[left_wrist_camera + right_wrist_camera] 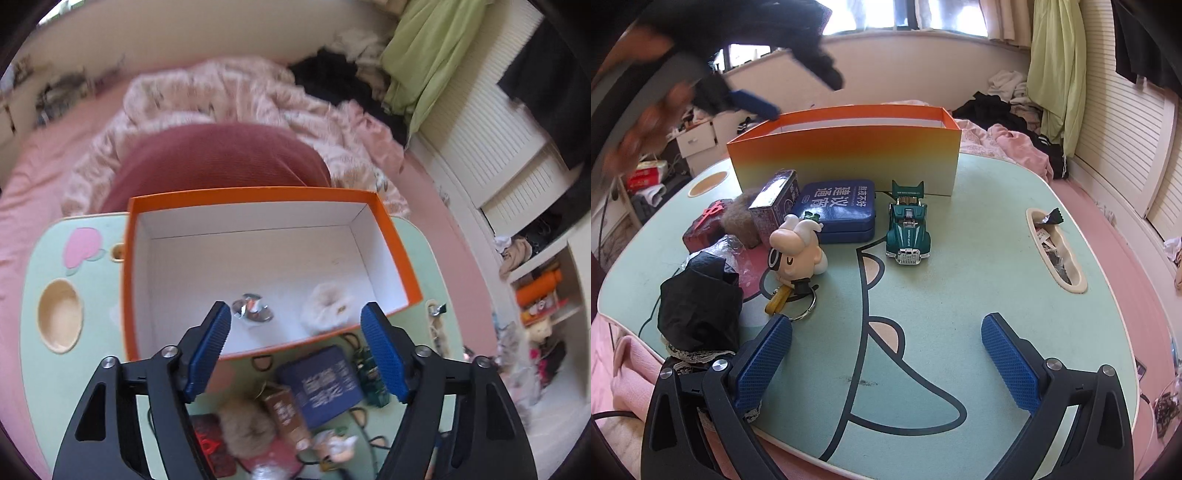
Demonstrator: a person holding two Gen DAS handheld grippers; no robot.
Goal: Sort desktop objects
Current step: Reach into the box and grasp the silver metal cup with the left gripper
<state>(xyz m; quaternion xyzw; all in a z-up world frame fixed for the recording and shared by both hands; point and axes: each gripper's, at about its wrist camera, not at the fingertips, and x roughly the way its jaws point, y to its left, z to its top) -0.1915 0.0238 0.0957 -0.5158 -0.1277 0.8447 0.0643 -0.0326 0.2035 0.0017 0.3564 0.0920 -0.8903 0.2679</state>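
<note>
An orange box (402,251) with a white inside stands on the mint lap table (40,369). In it lie a shiny metal piece (253,308) and a white fluffy item (327,304). My left gripper (295,325) is open and empty above the box's near wall. In the right wrist view the box (846,158) stands at the far side, with a blue tin (836,210), a green toy car (908,230), a cartoon keychain figure (798,245), a small purple carton (774,208), a brown fur ball (738,218) and a black bundle (700,302) in front. My right gripper (886,334) is open and empty near the table's front edge.
A slot (1056,254) in the table's right side holds small clutter. A round cup recess (59,314) is at the left. A red block (705,225) lies by the fur ball. A bed with pink bedding and clothes surrounds the table.
</note>
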